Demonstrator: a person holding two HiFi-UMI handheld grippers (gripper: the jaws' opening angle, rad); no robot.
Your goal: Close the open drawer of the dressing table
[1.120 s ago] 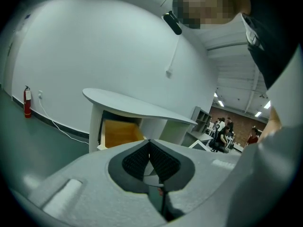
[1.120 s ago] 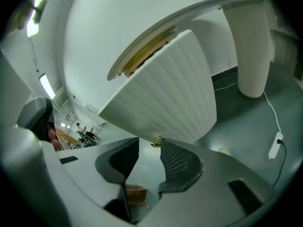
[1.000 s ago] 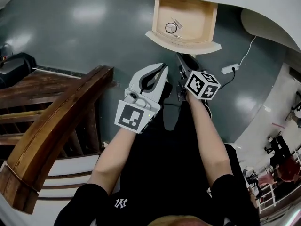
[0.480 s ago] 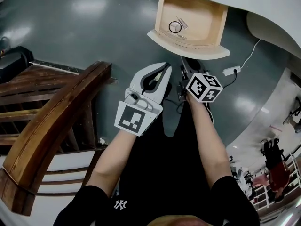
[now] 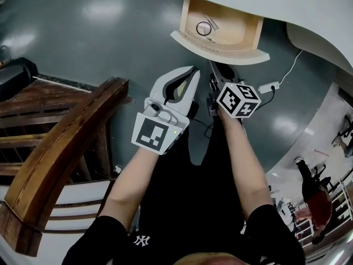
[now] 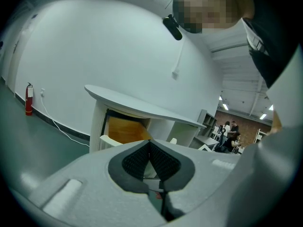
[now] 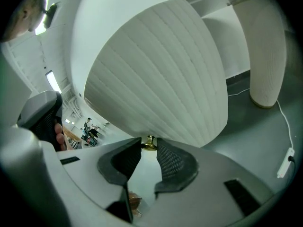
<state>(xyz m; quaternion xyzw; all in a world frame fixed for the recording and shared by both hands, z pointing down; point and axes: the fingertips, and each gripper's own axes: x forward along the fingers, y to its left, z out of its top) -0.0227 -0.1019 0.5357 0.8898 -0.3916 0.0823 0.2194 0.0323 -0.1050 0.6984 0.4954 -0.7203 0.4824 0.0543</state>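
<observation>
The white dressing table's drawer (image 5: 219,44) stands pulled out at the top of the head view, showing its pale wood inside with a ring-shaped item (image 5: 204,28). My black right gripper (image 5: 213,66) reaches the ribbed white drawer front (image 7: 161,70). Its jaws have just been closing, and the small brass knob (image 7: 150,142) sits pinched between the fingertips of my right gripper (image 7: 148,148). My white left gripper (image 5: 192,72) hovers just left of it, short of the drawer. Its jaws are shut with nothing in them (image 6: 149,144).
A dark wooden stair rail (image 5: 60,148) fills the left side. A white power strip (image 5: 268,85) with its cable lies on the grey floor at right. A white rounded pedestal (image 7: 267,56) stands right of the drawer. A red fire extinguisher (image 6: 29,98) hangs at the far wall.
Both grippers have moved up the view toward the drawer front. The right gripper's tips now meet it. Less of the drawer's wooden inside shows under the tabletop.
</observation>
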